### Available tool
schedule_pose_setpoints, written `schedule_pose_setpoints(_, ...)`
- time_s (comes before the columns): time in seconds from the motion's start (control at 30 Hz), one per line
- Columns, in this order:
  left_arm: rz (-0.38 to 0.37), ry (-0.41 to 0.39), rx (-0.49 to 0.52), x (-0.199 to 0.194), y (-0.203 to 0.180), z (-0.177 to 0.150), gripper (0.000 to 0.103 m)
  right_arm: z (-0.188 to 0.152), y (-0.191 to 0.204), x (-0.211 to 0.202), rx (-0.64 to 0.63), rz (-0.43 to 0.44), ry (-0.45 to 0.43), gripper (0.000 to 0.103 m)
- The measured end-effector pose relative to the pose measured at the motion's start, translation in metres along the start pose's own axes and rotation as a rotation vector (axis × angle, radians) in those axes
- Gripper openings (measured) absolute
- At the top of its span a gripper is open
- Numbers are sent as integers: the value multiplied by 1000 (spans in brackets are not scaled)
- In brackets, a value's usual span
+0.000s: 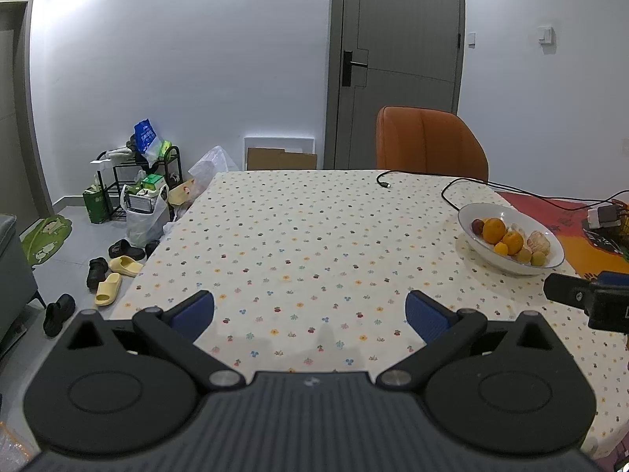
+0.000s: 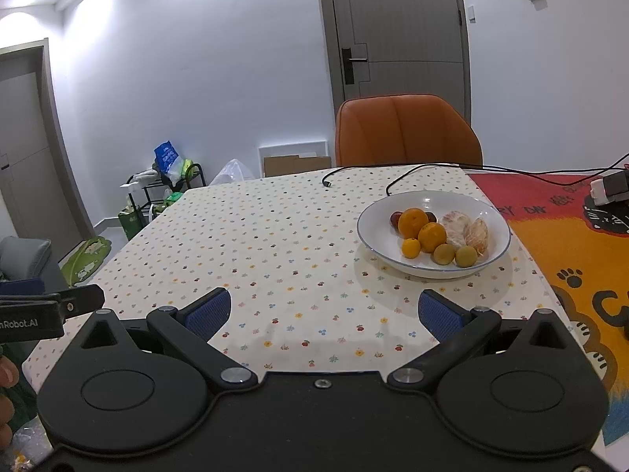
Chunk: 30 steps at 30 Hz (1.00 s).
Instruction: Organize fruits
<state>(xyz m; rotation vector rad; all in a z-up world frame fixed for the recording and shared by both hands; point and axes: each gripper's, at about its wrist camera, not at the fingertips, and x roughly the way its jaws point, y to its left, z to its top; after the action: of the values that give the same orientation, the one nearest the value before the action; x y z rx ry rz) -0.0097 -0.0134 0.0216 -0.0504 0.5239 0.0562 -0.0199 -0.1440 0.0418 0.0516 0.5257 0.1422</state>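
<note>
Left gripper: black frame, blue-padded fingers spread wide, nothing between them, above the bare floral-print tablecloth. Right gripper: same build, jaws also wide and empty, over the same cloth. Ahead and to its right, a white shallow bowl with a thin blue rim holds the fruits: oranges, small yellowish fruits, peeled citrus, dark red fruit. Black cable lies behind the bowl. Orange upholstered chair at the far edge.
</note>
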Motion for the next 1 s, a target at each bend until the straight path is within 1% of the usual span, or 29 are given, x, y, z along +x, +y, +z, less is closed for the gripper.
schedule_pose_setpoints(1.0,-4,9,3,3,0,-2,103,1,0,1,-6,-1,3,103)
